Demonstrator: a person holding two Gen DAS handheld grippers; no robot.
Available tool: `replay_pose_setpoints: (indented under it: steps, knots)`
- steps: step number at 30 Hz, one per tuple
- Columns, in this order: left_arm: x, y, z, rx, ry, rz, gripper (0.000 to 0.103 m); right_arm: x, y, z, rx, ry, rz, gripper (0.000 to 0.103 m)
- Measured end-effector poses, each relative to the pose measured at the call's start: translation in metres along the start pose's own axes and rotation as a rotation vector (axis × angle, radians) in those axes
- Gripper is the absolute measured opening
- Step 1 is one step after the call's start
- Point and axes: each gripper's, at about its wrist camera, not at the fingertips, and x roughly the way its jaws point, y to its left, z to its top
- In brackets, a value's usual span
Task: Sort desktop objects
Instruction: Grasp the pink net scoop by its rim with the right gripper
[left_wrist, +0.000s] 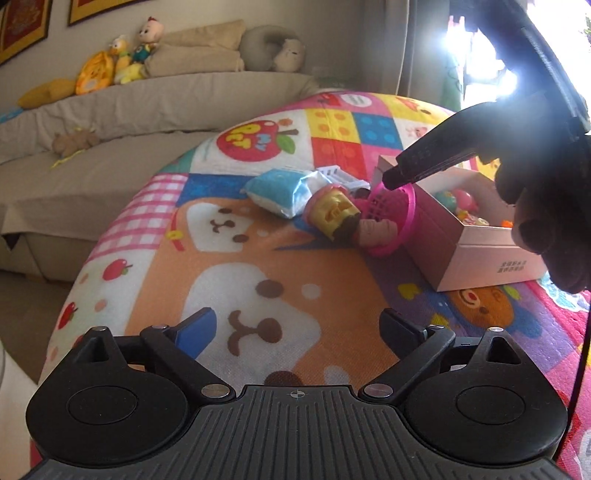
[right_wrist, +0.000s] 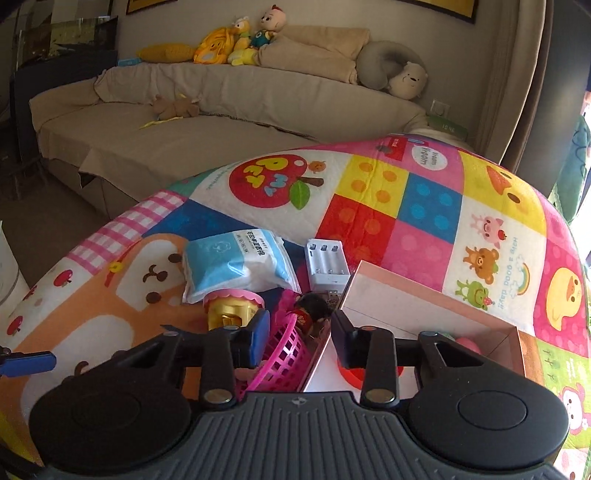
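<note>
Foam play mat (left_wrist: 155, 236) in bright patchwork lies under everything. On it the pale pink box (left_wrist: 480, 254) holds small toys. My left claw (left_wrist: 299, 332) hovers spread wide, empty. The pink basket (right_wrist: 284, 354) leans tipped against the box; my right claw (right_wrist: 301, 332) straddles its rim, pads narrowed but not pressing.

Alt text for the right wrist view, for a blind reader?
The right gripper straddles the rim of a pink basket beside a pink box, jaws narrowly apart, on a colourful cartoon mat. Beyond lie a yellow toy cup, a blue-white packet and a white battery holder; a beige sofa stands behind.
</note>
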Motion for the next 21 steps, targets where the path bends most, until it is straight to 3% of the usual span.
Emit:
replay_pose_setpoints:
  steps: [2, 4, 10, 14, 17, 21]
  knots:
    - [-0.005, 0.001, -0.001, -0.001, -0.003, -0.008, 0.099, 0.005, 0.002, -0.001, 0.022, 0.025, -0.009, 0.011]
    - [-0.009, 0.003, -0.003, 0.001, -0.001, -0.016, 0.099, 0.0, -0.001, -0.004, 0.054, 0.033, 0.011, 0.01]
    - [-0.019, -0.001, -0.009, 0.017, 0.024, -0.089, 0.1, -0.044, -0.009, -0.033, 0.194, 0.063, 0.205, 0.009]
    - [-0.024, -0.01, -0.013, 0.05, 0.033, -0.111, 0.1, -0.076, -0.015, -0.064, 0.26, 0.068, 0.279, 0.008]
    - [-0.025, -0.014, -0.013, 0.062, 0.036, -0.111, 0.1, -0.094, -0.025, -0.088, 0.318, 0.073, 0.307, 0.008]
    - [-0.02, -0.019, -0.013, 0.068, 0.051, -0.094, 0.1, -0.103, -0.036, -0.11, 0.364, 0.079, 0.265, 0.008]
